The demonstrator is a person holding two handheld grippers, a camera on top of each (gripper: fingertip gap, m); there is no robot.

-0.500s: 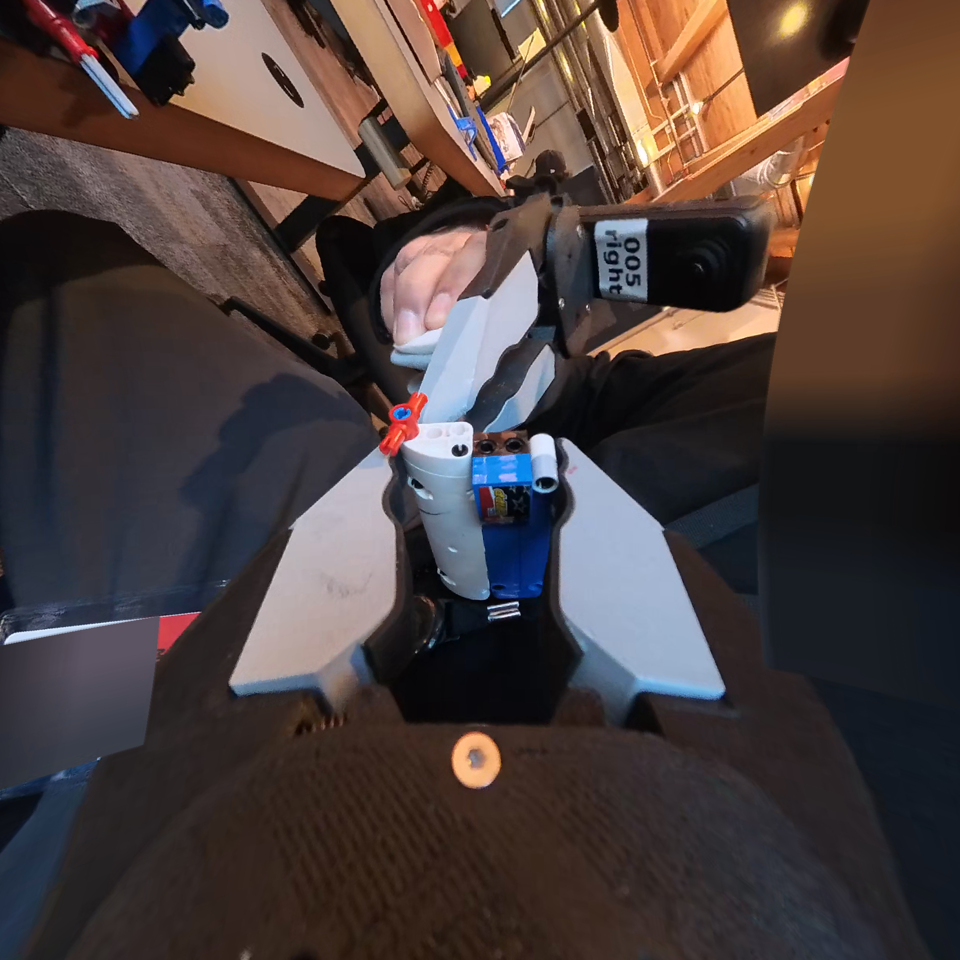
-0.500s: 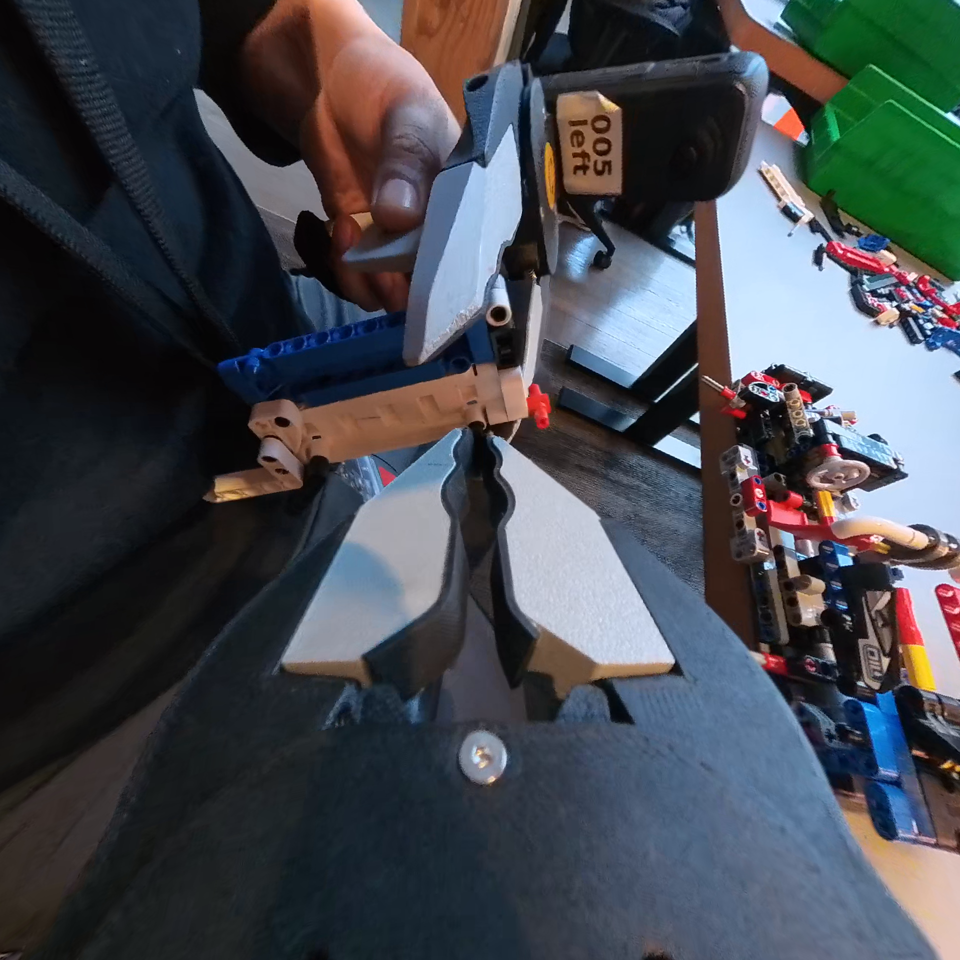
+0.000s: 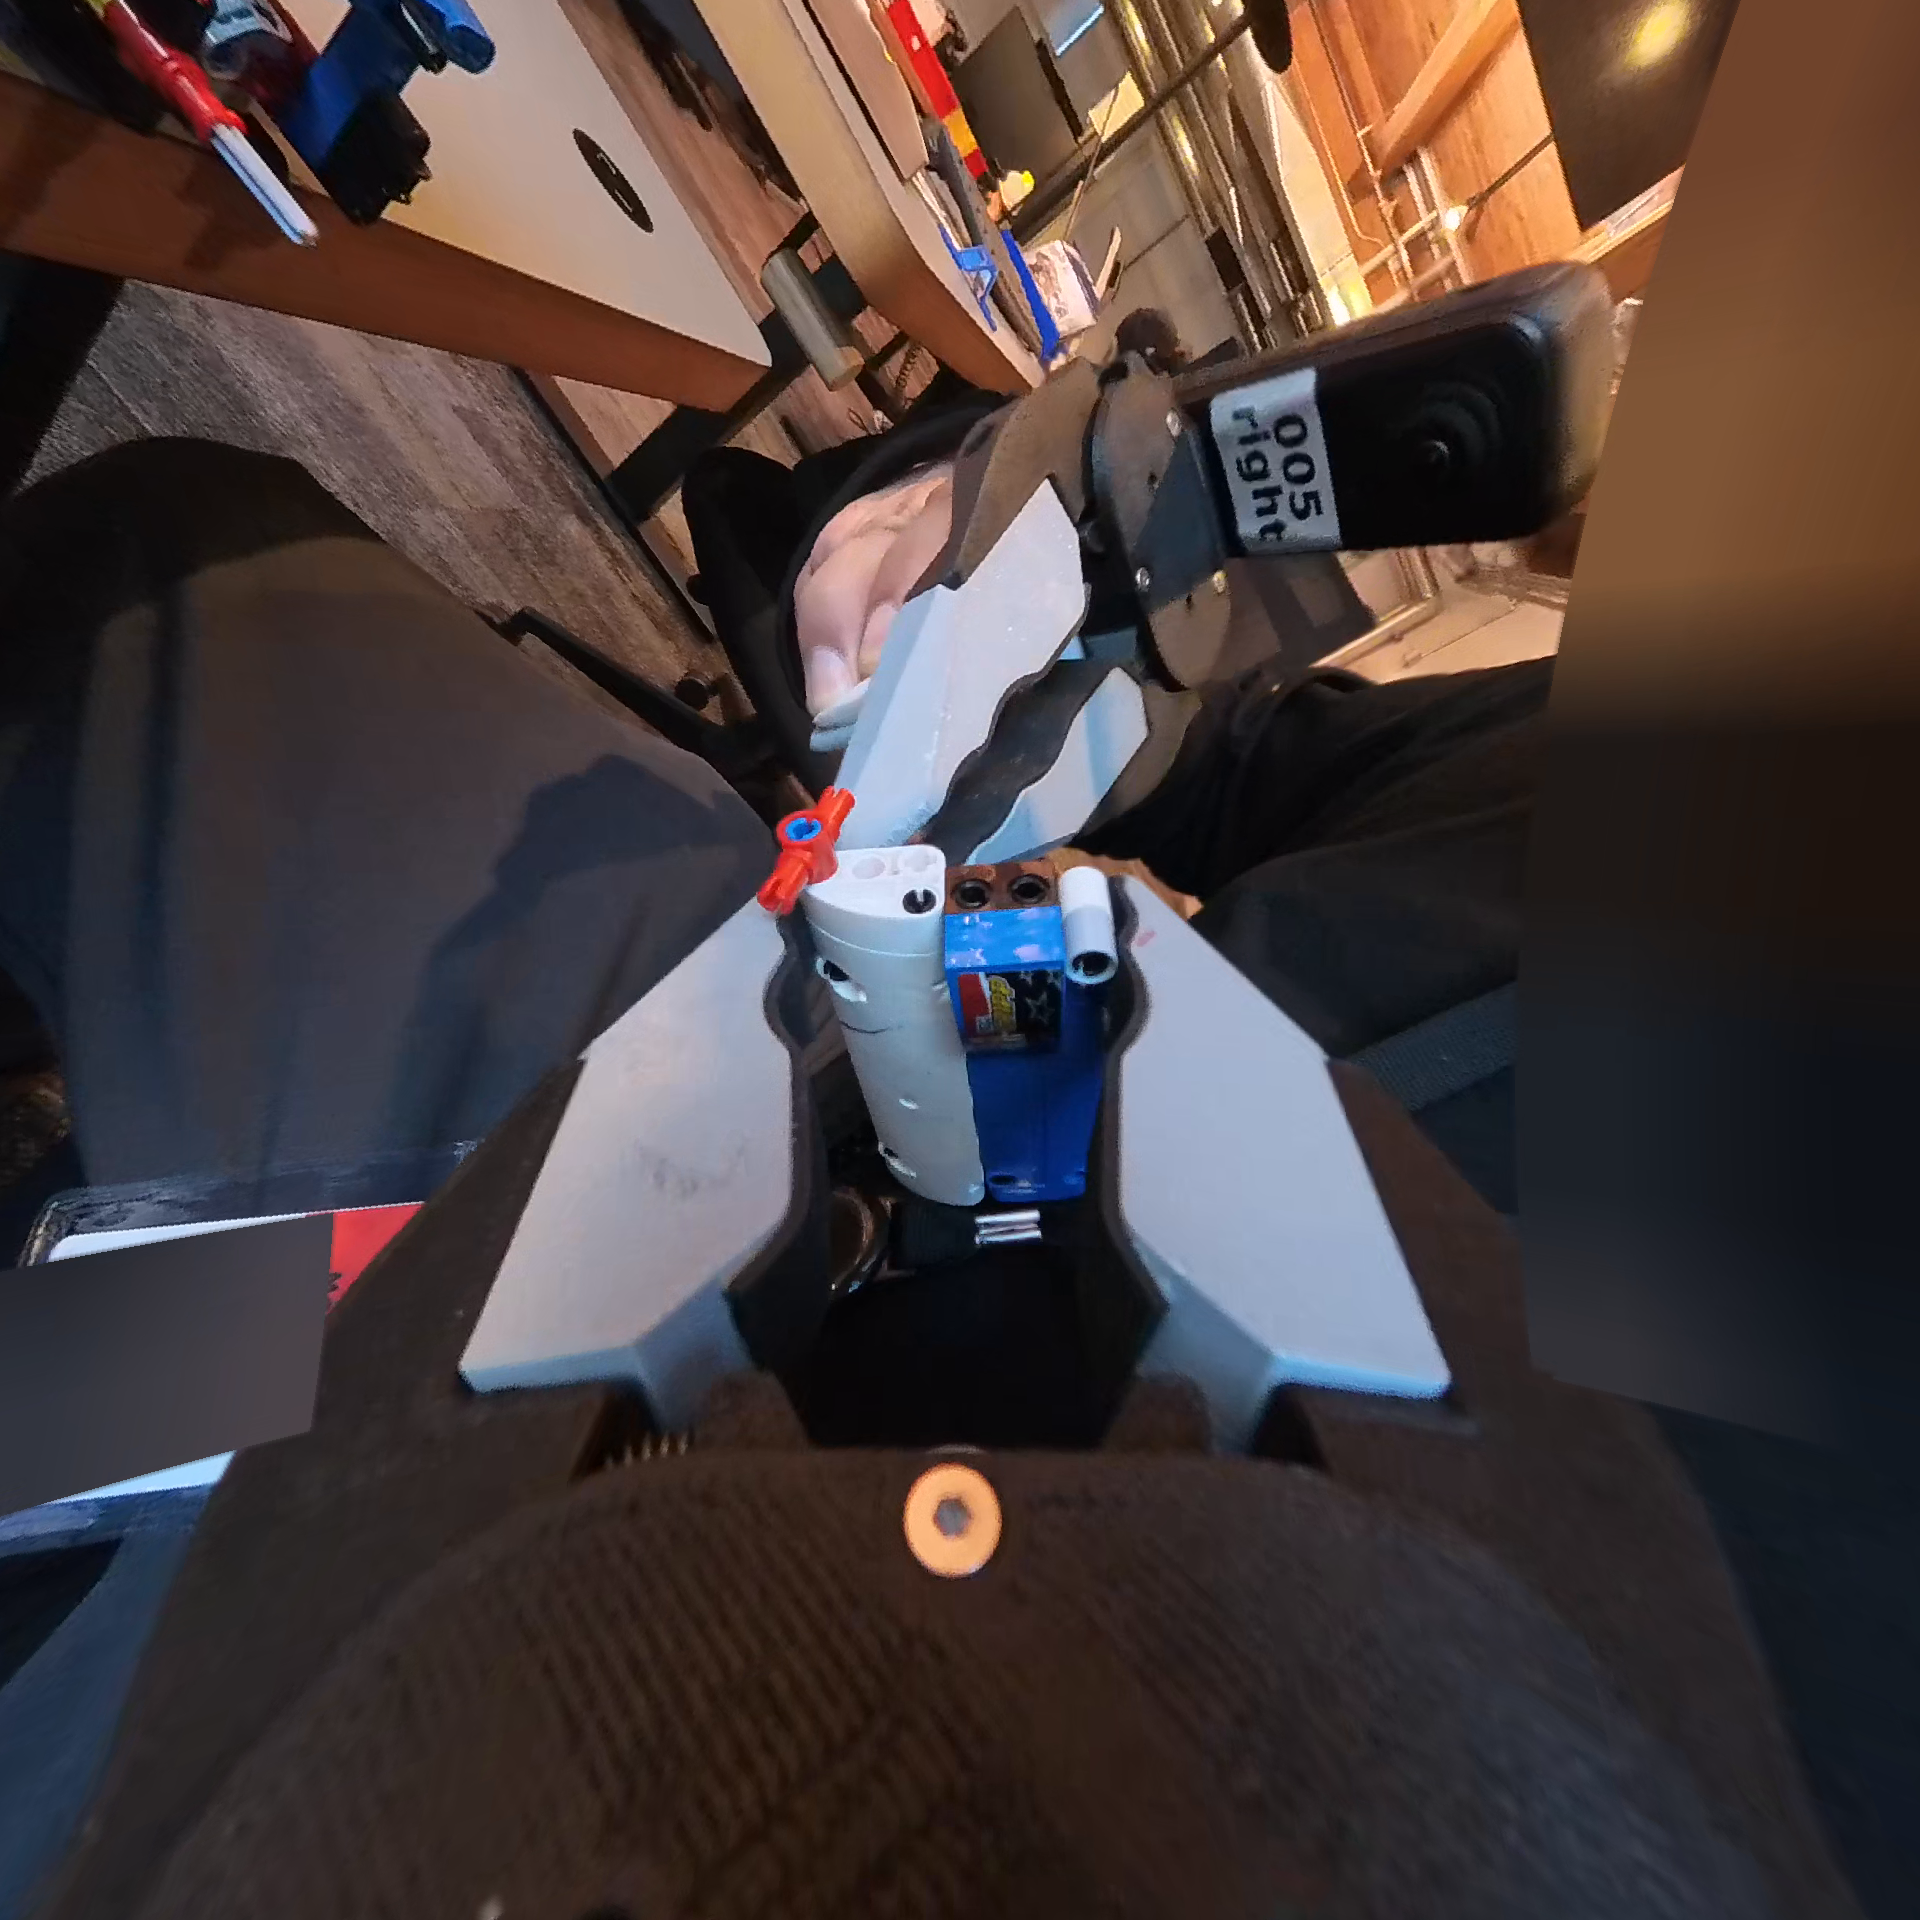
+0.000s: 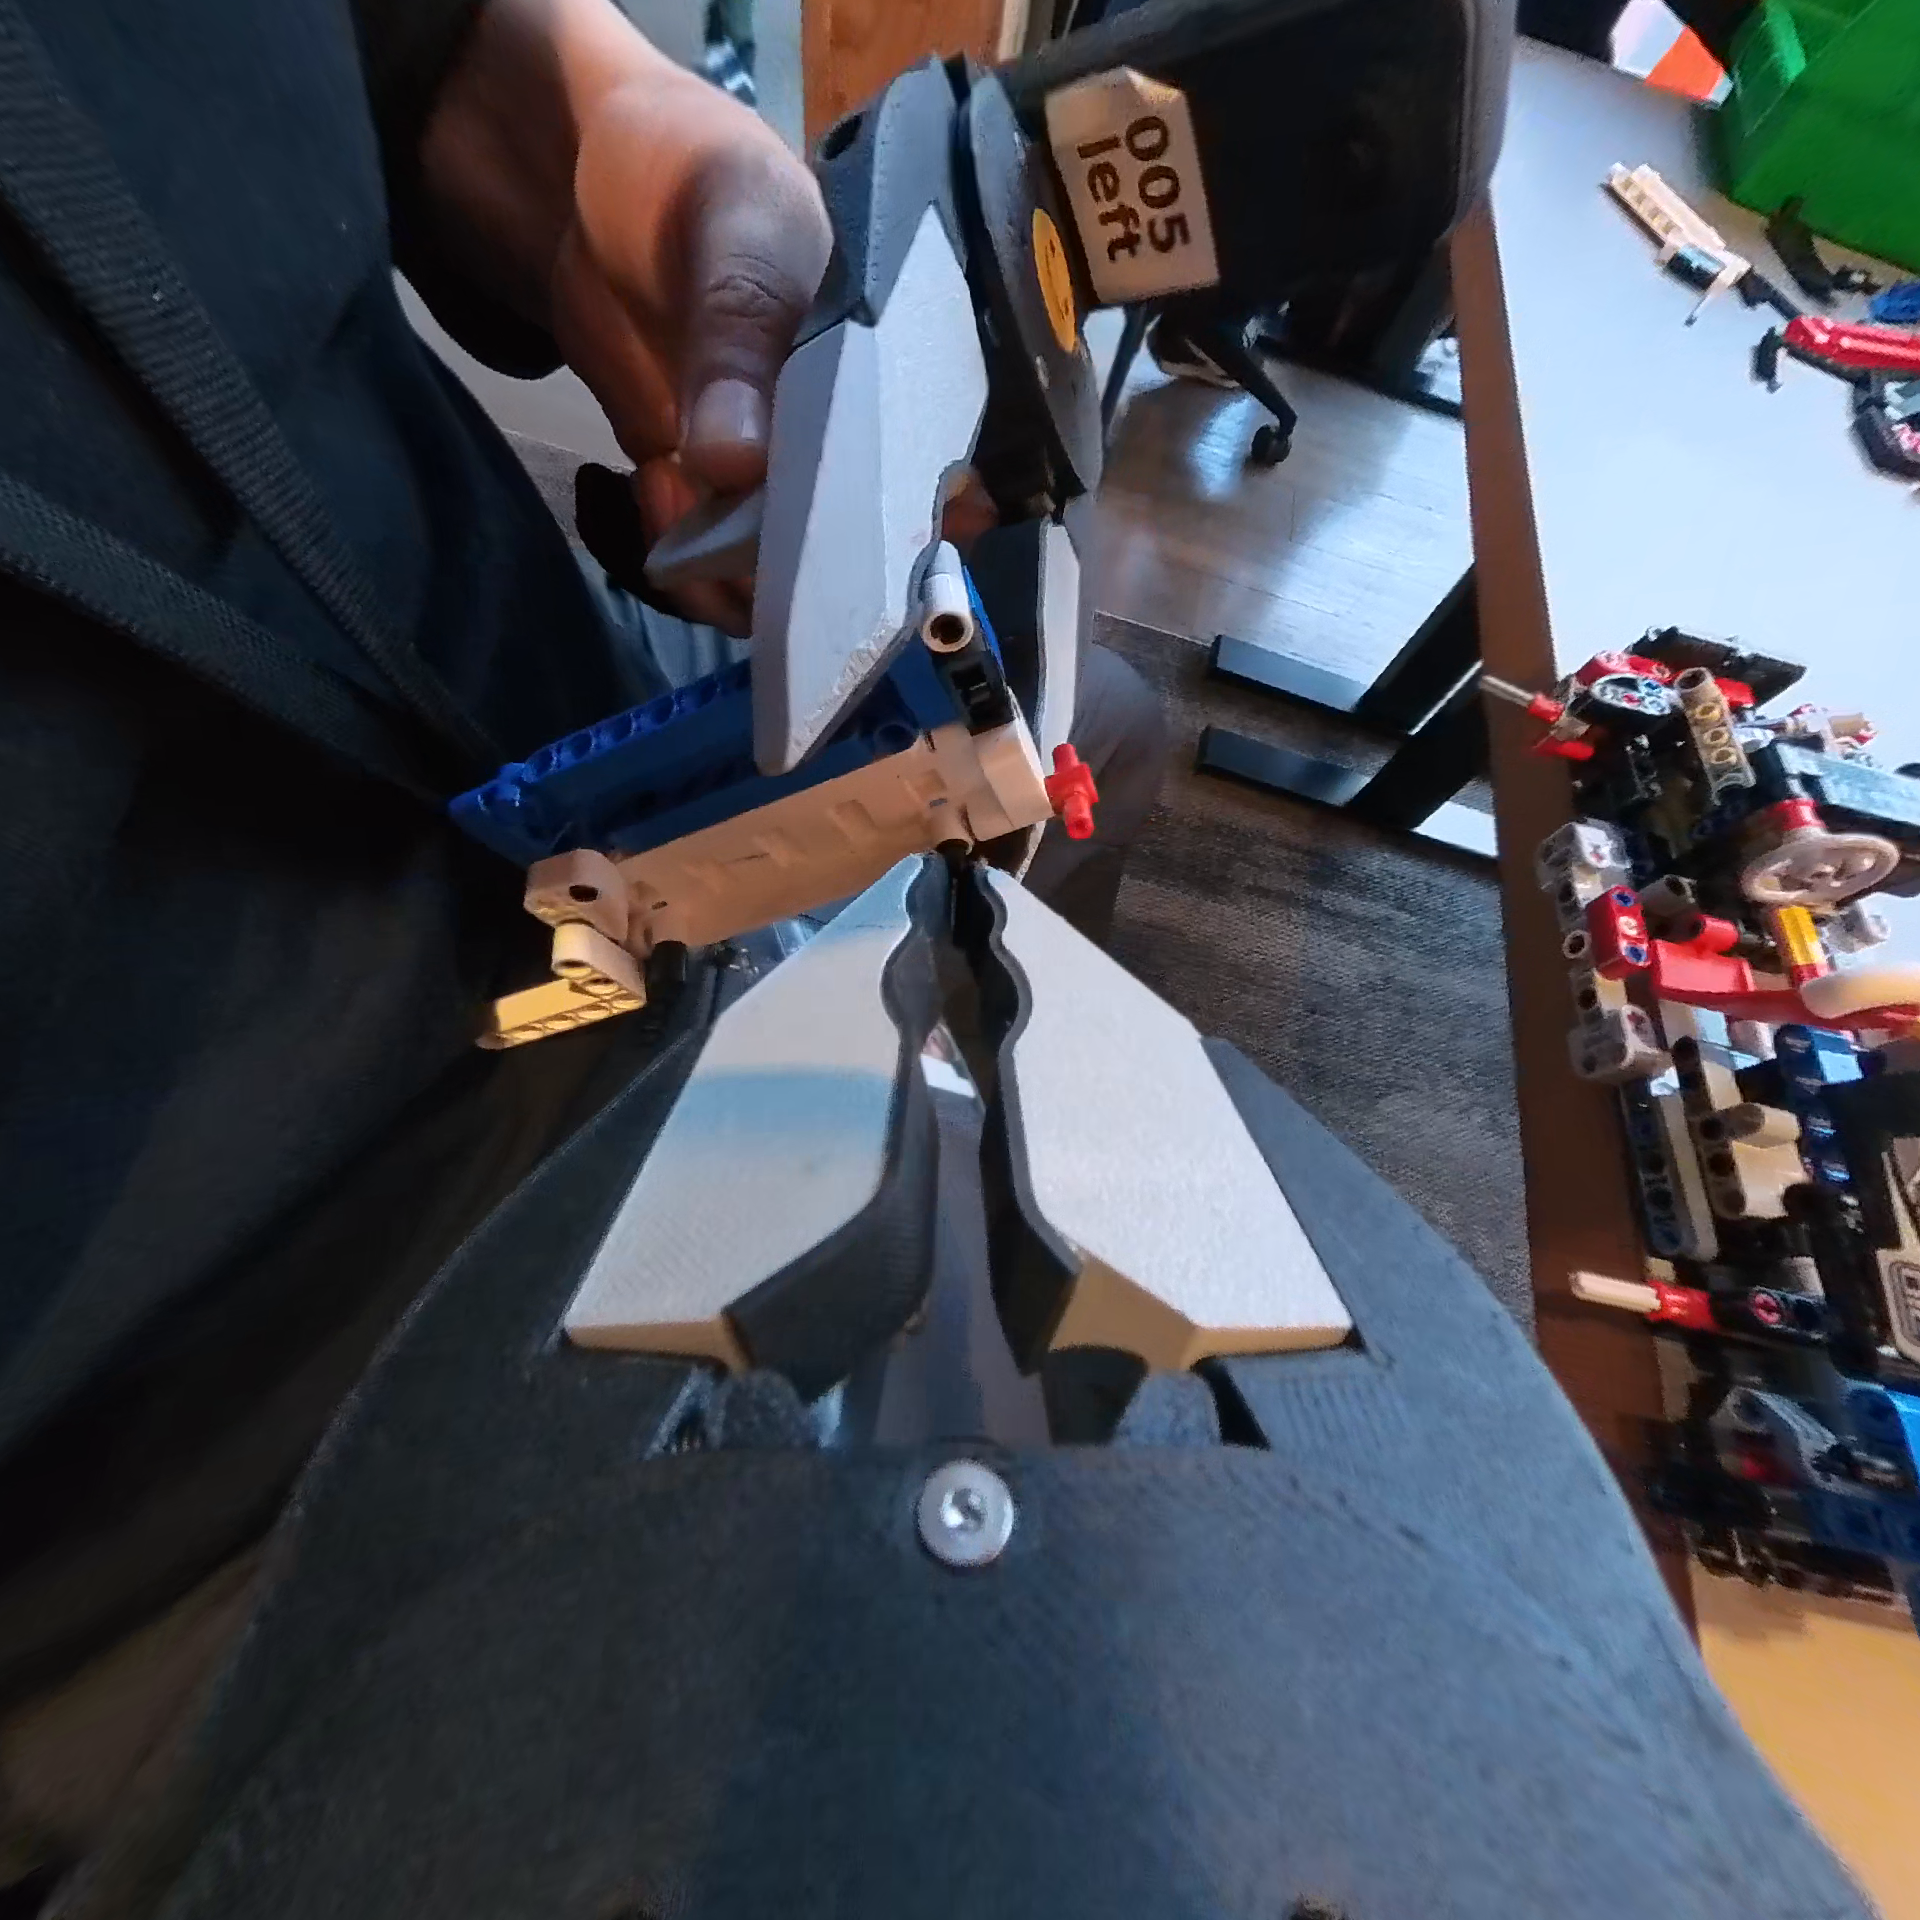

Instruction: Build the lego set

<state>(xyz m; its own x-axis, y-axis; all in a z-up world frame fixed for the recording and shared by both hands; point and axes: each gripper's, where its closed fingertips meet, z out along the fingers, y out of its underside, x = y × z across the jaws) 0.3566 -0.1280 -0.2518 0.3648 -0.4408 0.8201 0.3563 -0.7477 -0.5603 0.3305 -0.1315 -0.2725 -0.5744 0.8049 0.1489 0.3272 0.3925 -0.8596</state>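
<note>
My left gripper (image 3: 956,935) is shut on a white and blue lego sub-assembly (image 3: 904,1029) and holds it over the person's lap. A red pin (image 3: 805,847) sticks out of its end. My right gripper (image 4: 956,883) is nearly closed, and its tips touch the white panel (image 4: 790,842) from below. A small black pin (image 4: 951,852) seems pinched between them. The right gripper also shows in the left wrist view (image 3: 909,836), meeting the assembly's top end. The left gripper shows in the right wrist view (image 4: 935,707), clamped across the blue beams (image 4: 623,738).
A large, partly built lego model (image 4: 1766,935) lies on the table (image 4: 1621,436) at the right, with loose pieces and green bins (image 4: 1829,104) behind it. The table edge (image 4: 1496,727) runs close beside my right gripper. A red and white booklet (image 3: 364,1236) lies low on the left.
Almost nothing. Both grippers stay at the assembly. In the right wrist view the assembly and left gripper sit slightly higher and further left.
</note>
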